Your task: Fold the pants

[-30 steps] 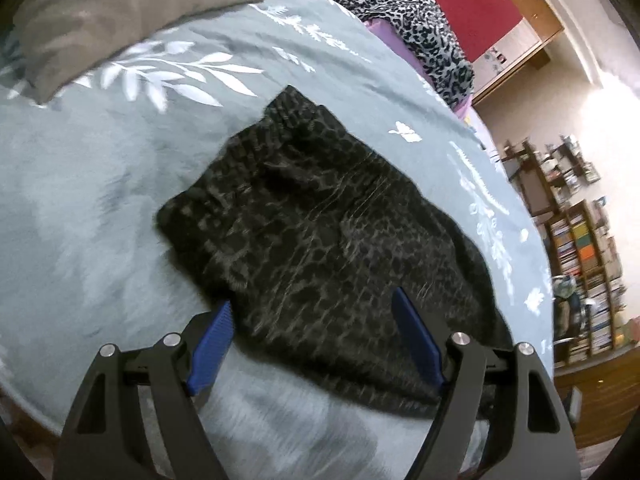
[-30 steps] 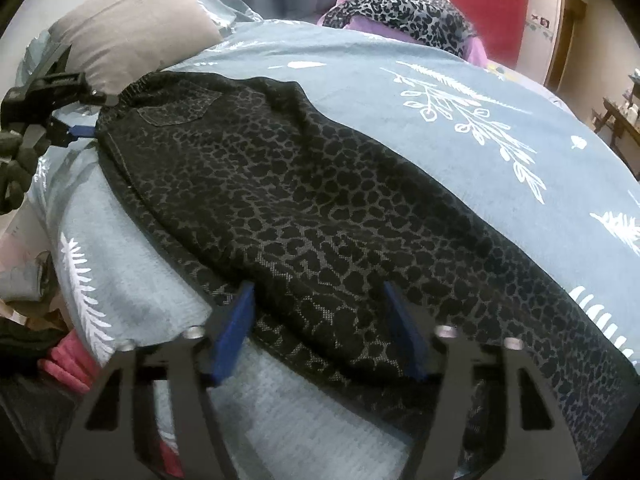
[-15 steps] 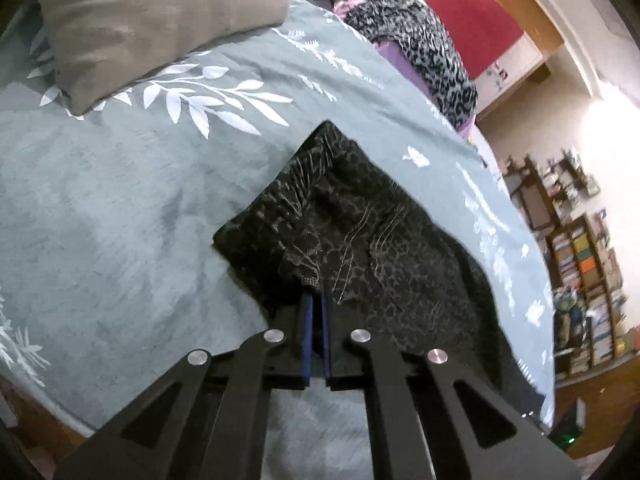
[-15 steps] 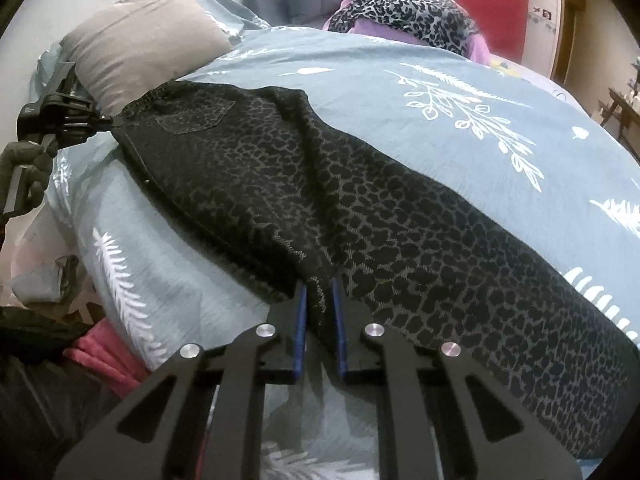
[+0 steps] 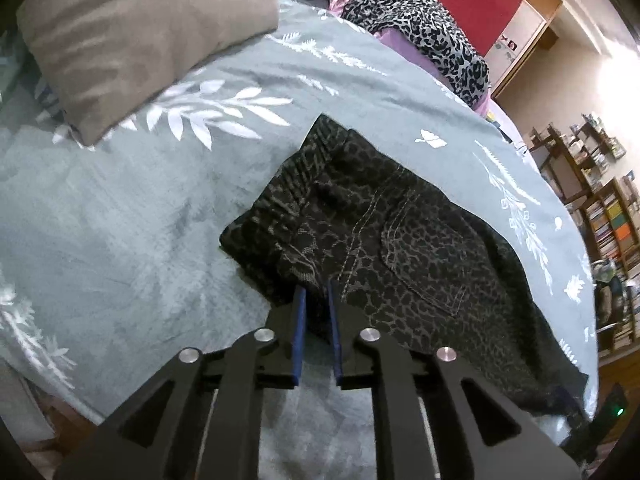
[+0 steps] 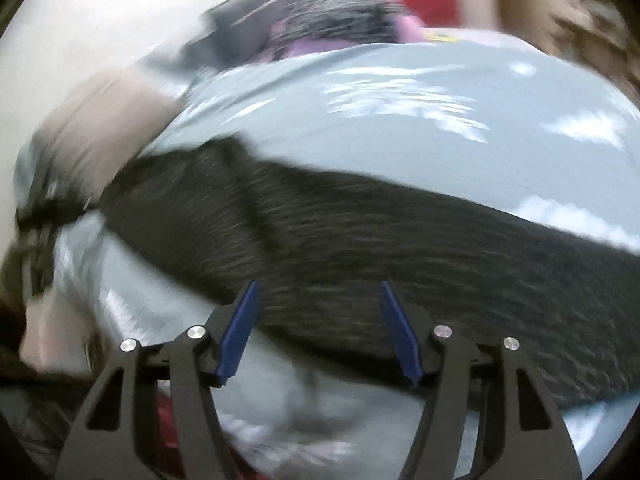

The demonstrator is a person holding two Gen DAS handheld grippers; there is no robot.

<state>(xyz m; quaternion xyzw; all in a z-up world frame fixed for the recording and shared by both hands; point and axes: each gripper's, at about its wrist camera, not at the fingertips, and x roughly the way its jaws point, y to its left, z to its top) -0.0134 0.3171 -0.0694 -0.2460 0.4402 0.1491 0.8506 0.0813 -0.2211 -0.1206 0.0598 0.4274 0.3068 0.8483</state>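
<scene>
One bed (image 5: 120,208) is recorded, covered by a grey-green spread printed with white leaf sprays, and it carries everything listed below. One brown pillow (image 5: 132,28) is set at the far left corner of the bed. One heap of lighter leopard-print cloth (image 5: 424,20) over purple fabric is noted along the far edge. One pair of dark leopard-print pants (image 5: 400,248) is laid flat along the near edge of the bed, waistband toward the pillow end, one stitched back pocket uppermost. Shelves (image 5: 608,216) filled with books are seen beyond the bed's right end.

Two grippers are counted. The left gripper (image 5: 317,312) is closed on the near edge of the pants just below the waistband, a fold of cloth being pinched between its blue pads. The right gripper (image 6: 318,328) is seen with its fingers well apart and opening; the pants (image 6: 360,240) appear to lie beneath and beyond the pads, unclamped, though that view is heavily blurred.
</scene>
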